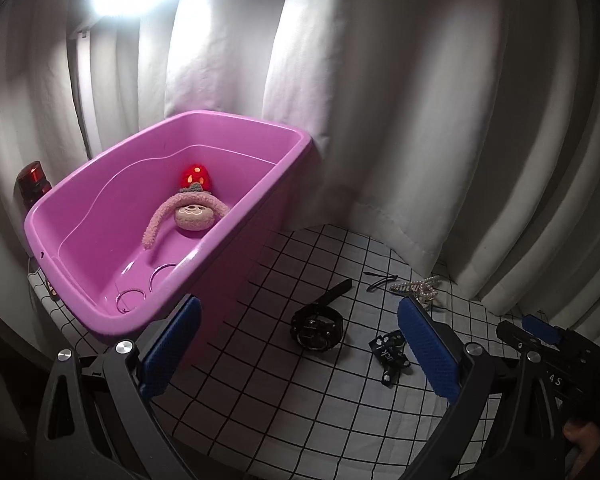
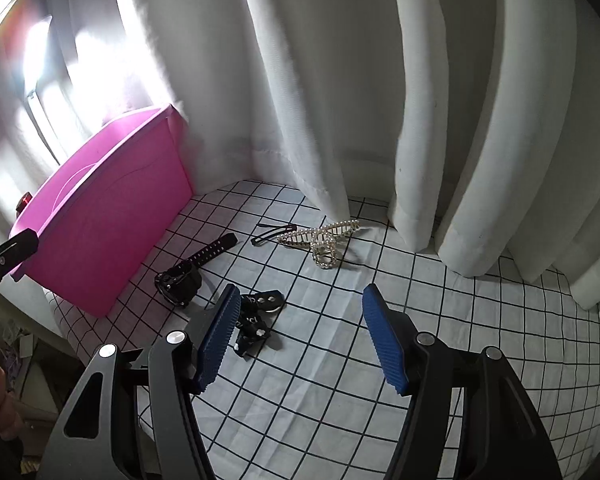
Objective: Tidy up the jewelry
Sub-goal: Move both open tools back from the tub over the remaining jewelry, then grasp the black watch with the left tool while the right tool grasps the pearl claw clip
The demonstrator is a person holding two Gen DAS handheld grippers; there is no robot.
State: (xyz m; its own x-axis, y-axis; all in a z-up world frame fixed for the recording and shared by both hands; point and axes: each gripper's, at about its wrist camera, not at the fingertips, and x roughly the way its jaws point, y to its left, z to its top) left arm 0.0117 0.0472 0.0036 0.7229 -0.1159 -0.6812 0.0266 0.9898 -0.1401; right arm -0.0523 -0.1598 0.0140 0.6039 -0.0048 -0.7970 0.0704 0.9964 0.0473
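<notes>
Both your grippers hang spread and empty over the grid cloth (image 2: pixel 340 360), likely poised to choose a piece: left gripper (image 1: pixel 300 344), right gripper (image 2: pixel 296 336). Nearest, at 9 o'clock of the right one, lies the black bow clip (image 2: pixel 256 320); the watch (image 2: pixel 180 280) at 10, beside the pink bin (image 1: pixel 100 240); pearl clip (image 2: pixel 324 240) and hairpin (image 2: pixel 272 234) at 12. The curtain (image 2: pixel 340 80) crowds the pearl clip.
</notes>
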